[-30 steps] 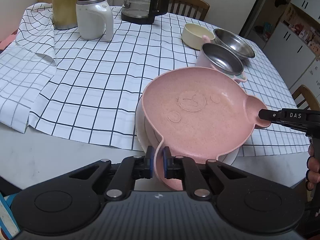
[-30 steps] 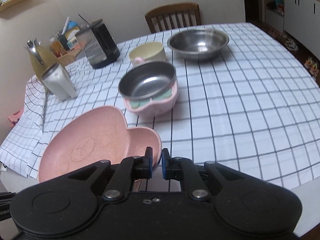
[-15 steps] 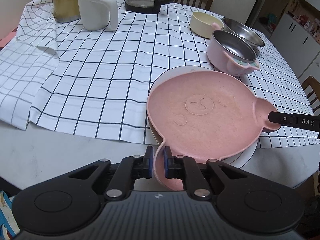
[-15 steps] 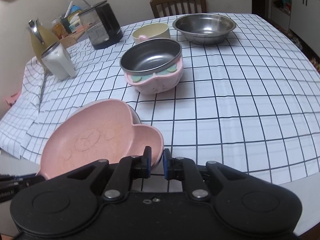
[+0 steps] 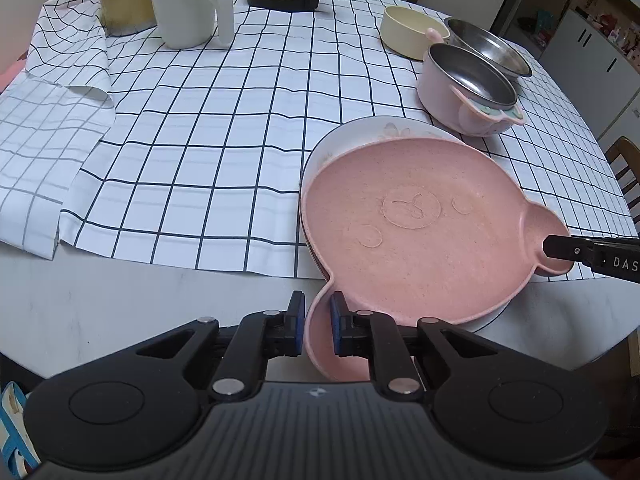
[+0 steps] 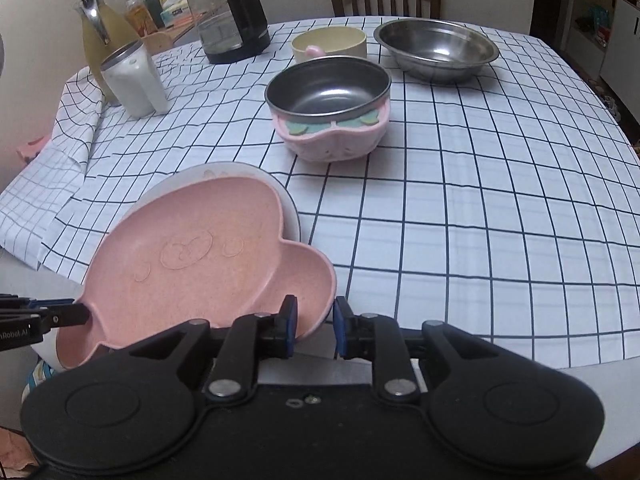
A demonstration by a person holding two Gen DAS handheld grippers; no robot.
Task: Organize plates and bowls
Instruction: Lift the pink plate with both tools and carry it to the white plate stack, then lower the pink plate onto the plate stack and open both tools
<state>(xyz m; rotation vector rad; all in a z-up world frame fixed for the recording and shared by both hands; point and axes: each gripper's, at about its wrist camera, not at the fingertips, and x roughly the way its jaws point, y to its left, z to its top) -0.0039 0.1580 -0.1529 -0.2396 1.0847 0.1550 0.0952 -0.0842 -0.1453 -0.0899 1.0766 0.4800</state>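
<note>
Item: pink bear-shaped plate [image 5: 404, 232], resting on the white plate [image 5: 360, 132] at 4 o'clock in the left wrist view, near the table edge [image 5: 120, 300].

Left gripper [image 5: 316, 330]: jaws slightly parted around the plate's near ear; they have just been opening, and a gap shows on both sides of the rim, so no pinch.

Right gripper [image 6: 314, 330]: jaws parted around the other ear, also just opening; the rim sits between the pads with a gap showing.

Risks:
- The stack overhangs the checked tablecloth [image 5: 224, 128] toward the table edge; a pad dragging on an ear during withdrawal could slide or tip the pink plate off the white one.
- The pink plate sits off-centre on the white plate, toward 5 o'clock; a nudge may shift it further.

Change from a second ago: the plate, then lifted, tilted and clamped at both ears, now lies flat on the white plate.

Elsewhere: pink steel-lined bowl [image 6: 328, 108] at 12 o'clock in the right wrist view, untouched.
</note>
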